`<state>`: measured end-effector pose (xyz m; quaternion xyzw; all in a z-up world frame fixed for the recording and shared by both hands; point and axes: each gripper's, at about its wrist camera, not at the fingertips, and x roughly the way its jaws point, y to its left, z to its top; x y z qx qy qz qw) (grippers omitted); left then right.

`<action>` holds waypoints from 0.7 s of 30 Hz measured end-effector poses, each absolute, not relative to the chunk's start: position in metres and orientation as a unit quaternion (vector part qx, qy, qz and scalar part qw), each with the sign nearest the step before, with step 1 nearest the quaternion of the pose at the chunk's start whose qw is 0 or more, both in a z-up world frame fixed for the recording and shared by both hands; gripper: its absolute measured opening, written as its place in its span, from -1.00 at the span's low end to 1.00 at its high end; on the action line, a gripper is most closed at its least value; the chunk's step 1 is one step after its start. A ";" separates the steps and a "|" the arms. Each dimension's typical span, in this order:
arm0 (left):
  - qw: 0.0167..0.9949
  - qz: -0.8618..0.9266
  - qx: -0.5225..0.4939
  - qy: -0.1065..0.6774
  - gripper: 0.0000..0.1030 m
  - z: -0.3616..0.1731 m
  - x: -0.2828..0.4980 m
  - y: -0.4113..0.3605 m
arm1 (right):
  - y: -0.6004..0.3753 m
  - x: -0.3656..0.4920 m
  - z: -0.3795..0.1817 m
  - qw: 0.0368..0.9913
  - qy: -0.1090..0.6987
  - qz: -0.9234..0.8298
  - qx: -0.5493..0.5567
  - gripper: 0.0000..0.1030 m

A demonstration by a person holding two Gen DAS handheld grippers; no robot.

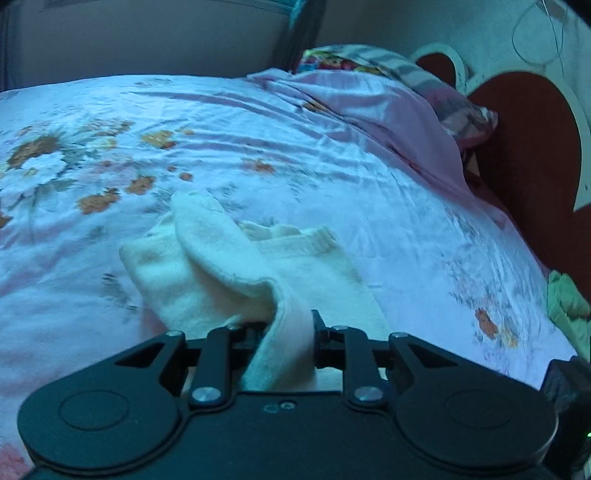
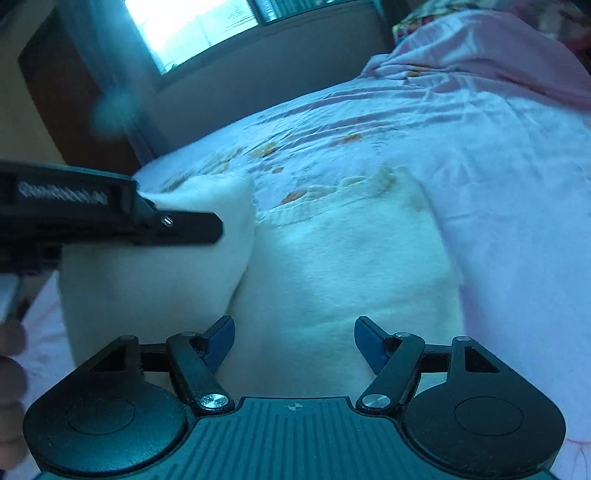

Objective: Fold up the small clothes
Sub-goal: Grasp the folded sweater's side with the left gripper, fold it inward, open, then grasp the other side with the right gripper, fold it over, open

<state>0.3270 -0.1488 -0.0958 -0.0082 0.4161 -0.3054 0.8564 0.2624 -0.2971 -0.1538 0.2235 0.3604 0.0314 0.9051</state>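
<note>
Bedroom, dim; window (image 2: 192, 29) beyond a bed (image 1: 332, 155) under a floral sheet. Mid-sheet, a white garment (image 2: 332, 280), cuff end pointing away toward the window. Left gripper (image 1: 286, 332) clamped on a flap of it, lifted over the garment's left side. Right gripper (image 2: 294, 345) at the garment's near edge, jaws apart, empty. Fold likely across toward the garment's right side; left nearer.

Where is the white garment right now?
The white garment lies on the floral bedsheet, low in the middle of both views; the left tongs pinch one fold of it, and the open right tongs hover over it.
</note>
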 end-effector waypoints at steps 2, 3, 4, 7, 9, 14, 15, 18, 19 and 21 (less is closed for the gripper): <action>0.842 -0.312 0.005 0.441 -0.49 -0.113 0.323 -0.180 | -0.319 0.249 -0.154 0.897 0.362 0.040 0.252 0.38; 0.838 -0.311 0.018 0.448 -0.48 -0.119 0.320 -0.194 | -0.329 0.242 -0.156 0.894 0.366 0.040 0.256 0.38; 0.837 -0.308 0.028 0.452 -0.41 -0.123 0.317 -0.203 | -0.337 0.236 -0.158 0.892 0.368 0.041 0.258 0.38; 0.826 -0.315 0.005 0.467 -0.12 -0.123 0.311 -0.209 | -0.358 0.221 -0.162 0.884 0.364 0.057 0.289 0.38; 0.819 -0.342 -0.010 0.461 0.00 -0.112 0.305 -0.207 | -0.363 0.213 -0.159 0.887 0.355 0.061 0.289 0.38; 0.827 -0.353 -0.010 0.438 0.28 -0.087 0.292 -0.210 | -0.370 0.204 -0.157 0.881 0.345 0.055 0.320 0.38; 0.833 -0.346 -0.011 0.431 0.28 -0.082 0.290 -0.206 | -0.372 0.198 -0.155 0.880 0.342 0.058 0.325 0.38; 0.852 -0.321 -0.021 0.412 0.31 -0.075 0.285 -0.182 | -0.374 0.191 -0.147 0.881 0.336 0.065 0.328 0.38; 0.860 -0.303 -0.021 0.410 0.37 -0.075 0.285 -0.172 | -0.374 0.189 -0.145 0.880 0.334 0.067 0.330 0.38; 0.873 -0.267 -0.011 0.408 0.37 -0.080 0.283 -0.152 | -0.374 0.184 -0.139 0.878 0.328 0.073 0.340 0.38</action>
